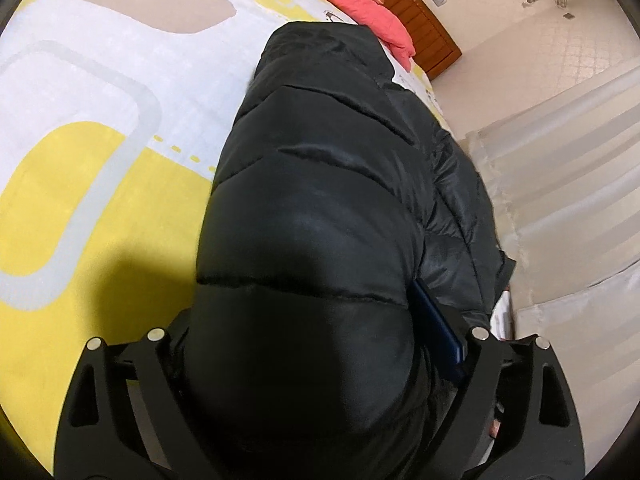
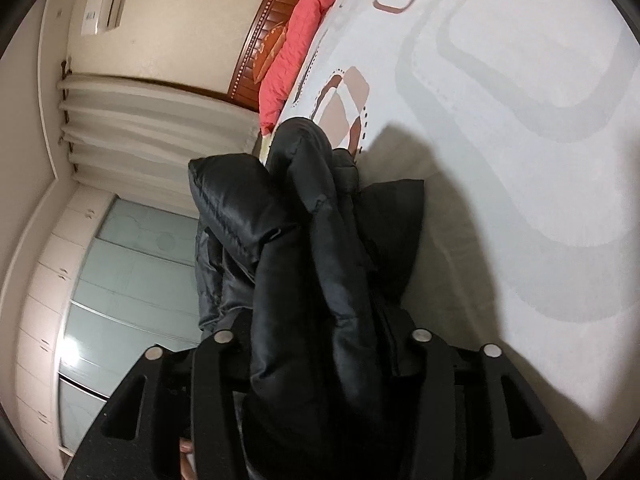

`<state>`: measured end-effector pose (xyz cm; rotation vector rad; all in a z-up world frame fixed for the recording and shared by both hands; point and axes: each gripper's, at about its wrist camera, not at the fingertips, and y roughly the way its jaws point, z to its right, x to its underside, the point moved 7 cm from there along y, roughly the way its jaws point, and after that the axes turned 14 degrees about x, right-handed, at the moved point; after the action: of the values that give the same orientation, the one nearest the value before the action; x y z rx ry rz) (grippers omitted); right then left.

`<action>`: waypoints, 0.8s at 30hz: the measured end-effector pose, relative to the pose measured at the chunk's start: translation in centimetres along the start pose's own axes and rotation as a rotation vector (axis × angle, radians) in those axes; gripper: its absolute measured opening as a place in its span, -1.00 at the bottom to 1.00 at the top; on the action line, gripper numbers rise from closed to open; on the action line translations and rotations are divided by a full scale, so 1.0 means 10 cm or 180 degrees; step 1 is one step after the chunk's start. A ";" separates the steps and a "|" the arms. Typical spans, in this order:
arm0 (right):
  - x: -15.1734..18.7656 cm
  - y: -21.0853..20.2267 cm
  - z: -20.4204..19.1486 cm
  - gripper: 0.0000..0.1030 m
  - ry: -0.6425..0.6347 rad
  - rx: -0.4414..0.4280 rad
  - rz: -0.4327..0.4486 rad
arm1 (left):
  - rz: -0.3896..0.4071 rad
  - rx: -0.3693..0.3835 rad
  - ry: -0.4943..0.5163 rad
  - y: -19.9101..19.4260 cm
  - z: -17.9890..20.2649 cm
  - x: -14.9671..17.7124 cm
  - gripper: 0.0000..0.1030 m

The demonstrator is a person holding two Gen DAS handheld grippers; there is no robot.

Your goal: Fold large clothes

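Over the bed (image 1: 100,200), the left gripper (image 1: 316,360) clamps the black puffer jacket (image 1: 320,208), only its view catching a blue flat thing (image 1: 438,320) tucked alongside, while the right gripper (image 2: 324,352) pinches bunched jacket folds above the bed, wardrobe (image 2: 120,280) visible there.

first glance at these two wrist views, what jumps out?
A black puffer jacket fills the centre of both views, bunched between the fingers of the left gripper and the right gripper. Behind it spreads the bedsheet, white with big yellow and grey shapes. A coral-pink quilt lies at the far end against the wooden headboard.
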<state>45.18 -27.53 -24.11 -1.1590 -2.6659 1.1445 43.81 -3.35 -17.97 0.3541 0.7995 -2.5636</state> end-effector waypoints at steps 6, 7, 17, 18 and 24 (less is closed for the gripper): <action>-0.10 -0.33 -0.29 0.41 -0.0552 0.0336 0.0124 | 0.0159 0.0135 -0.0166 -0.35 -0.07 -0.08 0.87; -0.16 -0.33 -0.33 0.43 -0.0557 0.0350 0.0131 | 0.0167 0.0153 -0.0178 -0.37 -0.08 -0.13 0.88; -0.52 0.16 -0.15 0.04 -0.0027 0.0492 -0.0144 | -0.0018 -0.0206 -0.0011 0.00 -0.14 -0.49 0.84; -0.53 0.21 -0.10 -0.05 0.0029 0.0459 -0.0163 | -0.0030 -0.0235 0.0000 0.03 -0.14 -0.53 0.79; -0.42 0.29 0.11 -0.13 0.0174 0.0264 -0.0137 | -0.0020 -0.0465 0.0079 0.19 -0.34 -0.42 0.82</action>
<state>49.74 -29.58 -25.68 -1.0978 -2.5638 1.1866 48.76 -1.43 -20.06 0.3384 0.9916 -2.4926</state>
